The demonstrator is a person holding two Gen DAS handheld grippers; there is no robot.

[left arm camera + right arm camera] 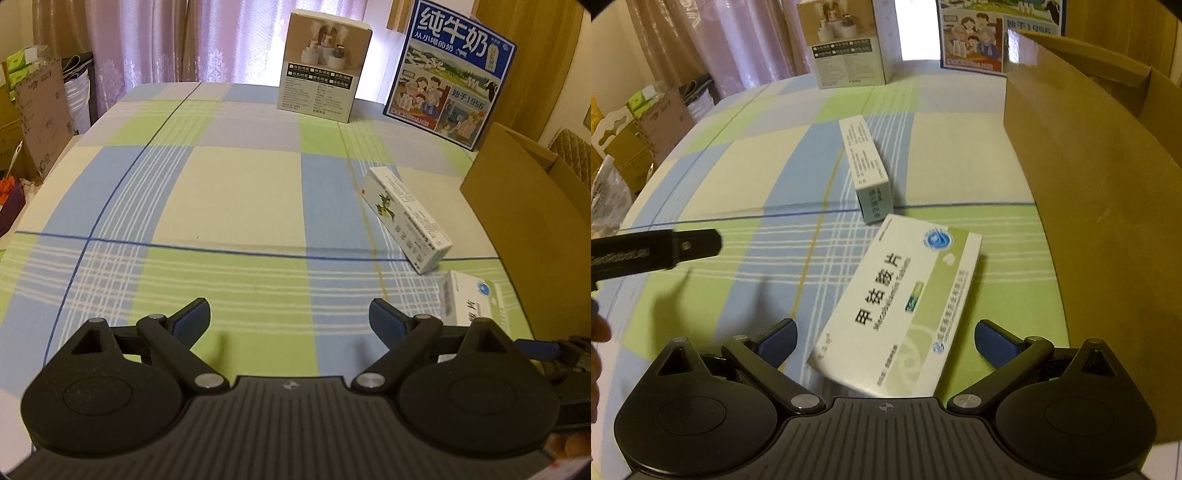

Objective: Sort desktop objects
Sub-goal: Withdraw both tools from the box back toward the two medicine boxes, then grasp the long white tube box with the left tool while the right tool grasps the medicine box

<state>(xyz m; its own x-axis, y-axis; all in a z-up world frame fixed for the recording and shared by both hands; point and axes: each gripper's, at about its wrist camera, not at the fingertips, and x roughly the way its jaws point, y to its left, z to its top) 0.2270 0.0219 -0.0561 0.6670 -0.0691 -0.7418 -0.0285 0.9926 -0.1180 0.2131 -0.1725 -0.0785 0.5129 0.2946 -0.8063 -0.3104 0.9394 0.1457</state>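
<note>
At the bottom of the right wrist view the right gripper has its jaws spread wide, the blue pads standing clear on either side of the near end of a flat white-and-green medicine box; the pads do not touch it, and the box lies flat on the checked tablecloth, slanting from lower centre up toward the right. Just beyond its far corner, in the middle of the frame, a narrower long carton lies on the cloth, its near end very close to the flat box, though contact cannot be made out. At the left edge a dark arm of the left gripper reaches in above the cloth. The right side of the frame is filled by the wall of a brown cardboard box, open at the top. In the left wrist view the left gripper sits at the bottom, jaws wide apart and holding nothing, only cloth between the pads. At the lower right edge is the medicine box, with the long carton above it at right of centre and the cardboard box further right. At the top stand a humidifier box and, at upper right, a blue milk carton, with pink curtains behind.
</note>
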